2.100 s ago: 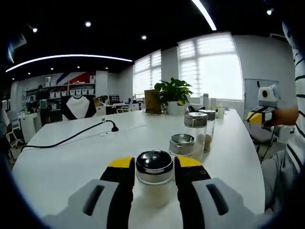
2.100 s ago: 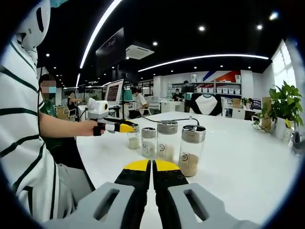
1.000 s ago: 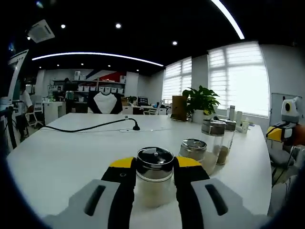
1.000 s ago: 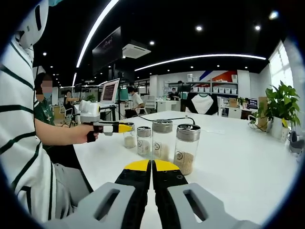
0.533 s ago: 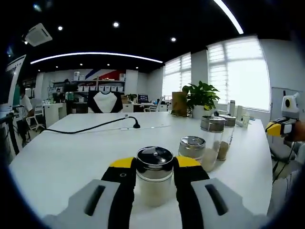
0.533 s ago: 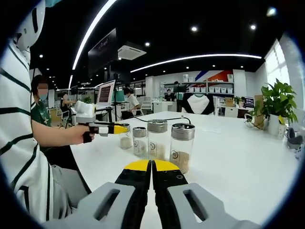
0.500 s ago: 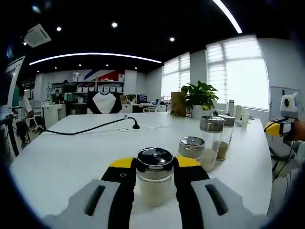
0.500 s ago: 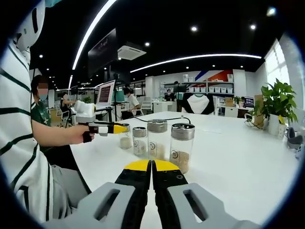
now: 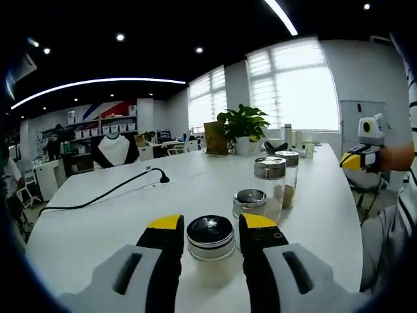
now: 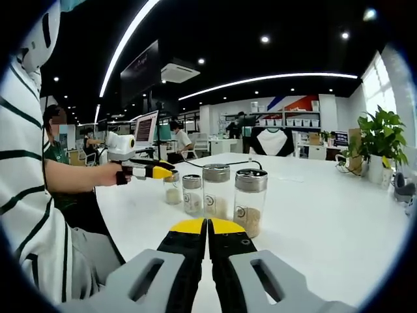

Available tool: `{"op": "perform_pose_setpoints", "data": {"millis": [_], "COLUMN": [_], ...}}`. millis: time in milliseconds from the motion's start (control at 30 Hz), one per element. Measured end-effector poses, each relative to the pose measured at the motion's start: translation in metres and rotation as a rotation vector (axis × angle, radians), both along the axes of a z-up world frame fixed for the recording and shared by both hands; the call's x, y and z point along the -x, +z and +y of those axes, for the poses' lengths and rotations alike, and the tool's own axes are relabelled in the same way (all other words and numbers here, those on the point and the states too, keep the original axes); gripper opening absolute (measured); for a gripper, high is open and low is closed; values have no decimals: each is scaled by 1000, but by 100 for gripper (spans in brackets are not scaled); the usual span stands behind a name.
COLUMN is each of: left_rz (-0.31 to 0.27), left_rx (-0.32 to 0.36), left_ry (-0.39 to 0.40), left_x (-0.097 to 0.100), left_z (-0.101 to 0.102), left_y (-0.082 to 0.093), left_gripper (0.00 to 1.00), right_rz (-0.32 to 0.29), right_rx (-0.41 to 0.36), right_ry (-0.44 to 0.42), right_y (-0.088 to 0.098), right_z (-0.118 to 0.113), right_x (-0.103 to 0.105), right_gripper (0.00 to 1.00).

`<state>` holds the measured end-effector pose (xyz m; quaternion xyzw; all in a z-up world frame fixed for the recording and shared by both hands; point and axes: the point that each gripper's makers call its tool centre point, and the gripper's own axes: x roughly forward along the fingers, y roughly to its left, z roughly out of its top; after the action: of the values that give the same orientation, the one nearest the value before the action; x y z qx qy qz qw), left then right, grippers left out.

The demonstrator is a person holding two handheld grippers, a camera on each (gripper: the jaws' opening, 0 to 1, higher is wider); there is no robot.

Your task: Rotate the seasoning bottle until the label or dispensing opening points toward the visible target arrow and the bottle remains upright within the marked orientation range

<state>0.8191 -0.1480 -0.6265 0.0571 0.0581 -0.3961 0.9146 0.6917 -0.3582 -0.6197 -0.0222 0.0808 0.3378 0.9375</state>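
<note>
Grey moulded bodies with dark oval slots carry each tool; the left gripper (image 9: pixel 210 229) and right gripper (image 10: pixel 208 228) both end in black jaws capped with yellow pads. Beside the white table (image 10: pixel 313 215), the person wears a white shirt with dark green stripes (image 10: pixel 26 189), short-sleeved, above grey trousers (image 10: pixel 91 261).

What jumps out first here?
The left hand-held gripper shut on a small jar with a shiny metal lid, upright on the white table. In the right gripper view, four jars stand in a row, the nearest one holding brown powder.
</note>
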Motion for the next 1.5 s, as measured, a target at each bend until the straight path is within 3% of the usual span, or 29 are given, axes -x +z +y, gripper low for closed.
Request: {"op": "perform_pose_setpoints", "data": {"millis": [200,633,700,800,900,1000,1100,1367,1500], "left_rz": [22,34,35,97,84,73,65,40,34], "left_rx": [-16,42,54,126,126,123,140,140,186], "left_ry": [-21,49,58,69,80,103,183,257,312], "left_x": [-2,-3,-3,-2,-2,-1,-3,-7,-8], "left_z": [1,2,2,1,0,0,2,3,7], "left_y": [-8,-9,-8,-10,-11,-10,-9,-9,-9], "left_gripper": [32,32,32,32,32,32,32,32,32], "right_rz": [1,8,7,6,2,1,-1,-5,0], "right_rx": [0,3,0,-2,-1,1,3,7,6], "right_ry": [-4,-15,-17,-20,-17,-17,-24,-31,-45], "right_y": [-1,-3,-2,-2,-2,-1,-1,2,-1], "right_z": [-1,-2,-2,-3,-3,-3,-5,-8,-11], "right_x": [0,-1,-1,-1,-1,-1,-1,-2,-4], "right_gripper": [0,0,0,0,0,0,0,0,0]}}
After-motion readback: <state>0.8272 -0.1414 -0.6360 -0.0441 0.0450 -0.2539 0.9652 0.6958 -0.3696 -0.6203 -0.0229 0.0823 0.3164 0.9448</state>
